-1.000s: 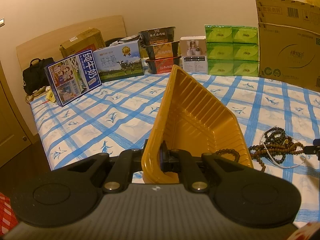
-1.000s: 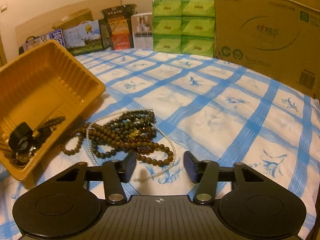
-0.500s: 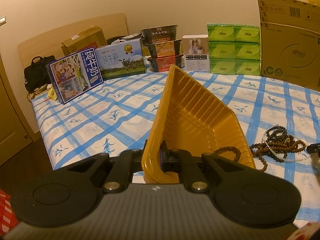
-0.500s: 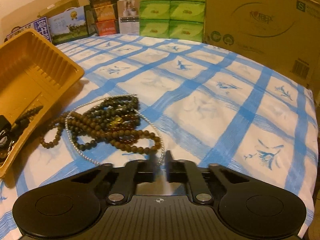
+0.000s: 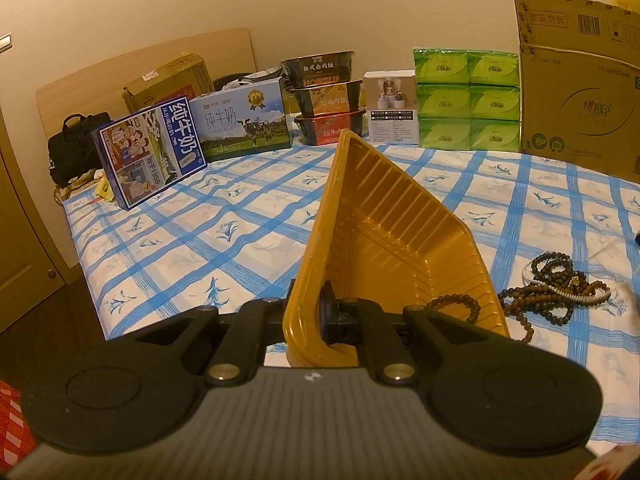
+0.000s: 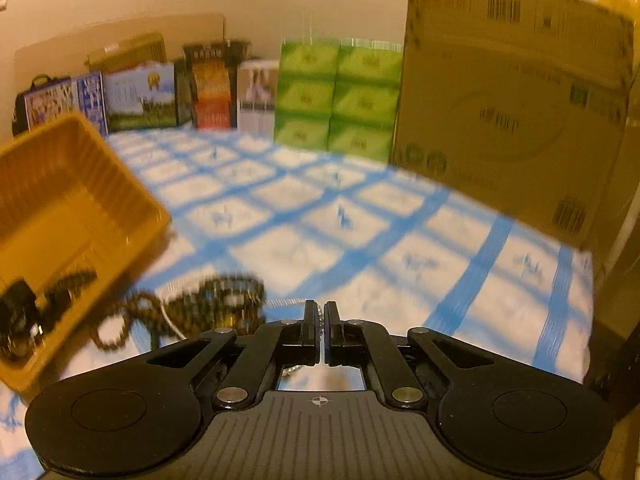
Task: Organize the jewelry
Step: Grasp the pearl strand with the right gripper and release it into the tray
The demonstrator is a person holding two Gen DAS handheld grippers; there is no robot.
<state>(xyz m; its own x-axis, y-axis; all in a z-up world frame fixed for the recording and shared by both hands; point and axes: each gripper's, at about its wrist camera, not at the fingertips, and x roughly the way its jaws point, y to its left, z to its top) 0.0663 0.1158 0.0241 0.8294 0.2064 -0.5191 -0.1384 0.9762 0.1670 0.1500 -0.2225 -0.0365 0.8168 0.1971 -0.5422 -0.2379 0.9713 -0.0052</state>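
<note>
- The bed sheet (image 5: 248, 216), white with blue checks, fills the middle of both views; cartons and tissue packs line the top of the frame along the wall.
- The yellow tray (image 5: 384, 248) runs from the lower centre of the left wrist view up toward the middle, tipped up on one side. In the right wrist view it sits at the left edge (image 6: 60, 208).
- The left gripper (image 5: 310, 318) is clenched on the tray's near wall, one finger outside and one inside, holding it tilted.
- The heap of bead strands (image 5: 560, 296) lies on the sheet at the right of the left wrist view, just beside the tray's open side. One brown bead loop (image 5: 454, 306) already trails inside the tray.
- The right gripper (image 6: 320, 322), low centre in its blurred view, is closed, and a thin pearl chain (image 6: 292, 302) appears to be pinched between its tips, leading off to the heap at lower left (image 6: 216, 300).
- Judged step: lifting the pearl strand free of the tangle to carry it over to the tray.
- The next move calls for a slow, high lift leftward over the tray rim, as the pearls may drag the wooden beads along or slip out.
</note>
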